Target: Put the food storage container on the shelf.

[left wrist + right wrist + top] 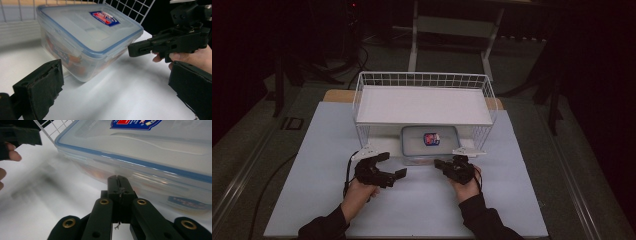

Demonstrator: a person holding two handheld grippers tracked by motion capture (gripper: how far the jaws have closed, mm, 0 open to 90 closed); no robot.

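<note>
Lidded plastic box [430, 143] sits on counter [422, 200] under wire rack [424, 100]; left hand-held gripper [388, 165] wide, seemingly to straddle its corner, right hand-held gripper [438, 163] pinched empty, tip near its front wall.

Clear lidded box [430, 143] with blue seal sits upright under the wire basket [424, 80].

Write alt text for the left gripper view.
A clear plastic food box with a blue-edged lid sits on a white table, wire basket behind. The left gripper has its jaws wide apart before the box; the right gripper, shut, points at the box's corner.
</note>
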